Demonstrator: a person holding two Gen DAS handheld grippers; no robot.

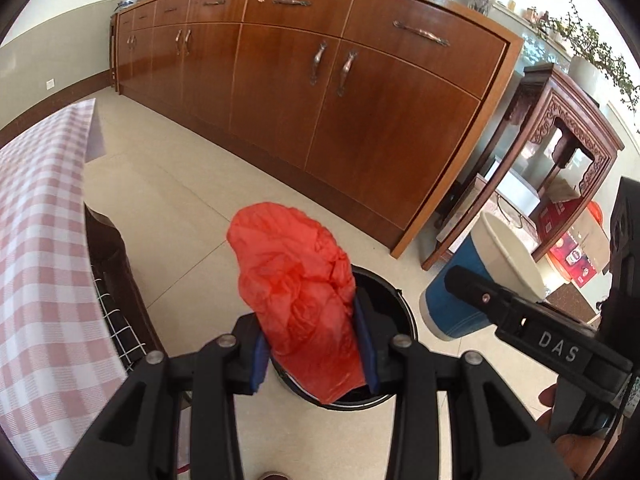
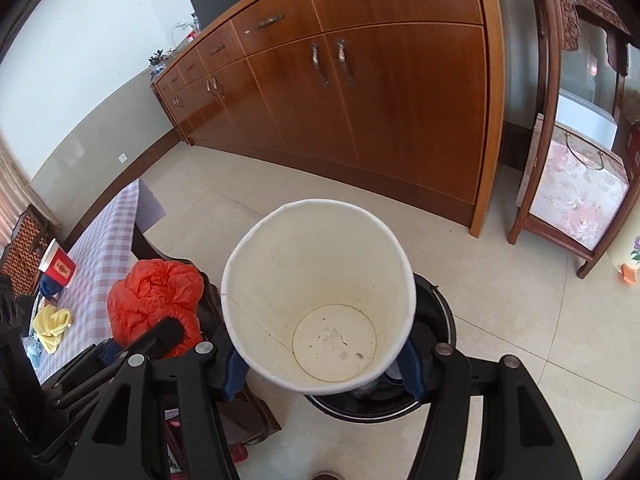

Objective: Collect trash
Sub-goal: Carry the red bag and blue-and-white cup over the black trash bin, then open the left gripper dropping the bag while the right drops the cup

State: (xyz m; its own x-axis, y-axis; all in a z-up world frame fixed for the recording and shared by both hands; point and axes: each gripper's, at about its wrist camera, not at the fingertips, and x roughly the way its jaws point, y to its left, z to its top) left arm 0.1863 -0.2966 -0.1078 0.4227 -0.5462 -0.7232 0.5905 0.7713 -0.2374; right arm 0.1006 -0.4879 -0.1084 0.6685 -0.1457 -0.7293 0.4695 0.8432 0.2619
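The floor (image 1: 168,216) is pale tile, with a long brown cabinet (image 1: 320,100) behind and a checked tablecloth (image 1: 40,240) beside me. My left gripper (image 1: 316,356) squeezes a crumpled red bag (image 1: 296,292), right over the black bin (image 1: 394,304). My right gripper (image 2: 324,368) hugs a white paper cup (image 2: 320,300), open end facing me, above the same bin (image 2: 436,308). The bag is puffy, so it could catch on the rim and slide to the floor. The cup might bounce out.

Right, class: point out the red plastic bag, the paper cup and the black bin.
red plastic bag (image 1: 304,300), left wrist view, crumpled middle.
paper cup (image 2: 320,264), right wrist view, inner wall.
black bin (image 2: 440,308), right wrist view, rim.
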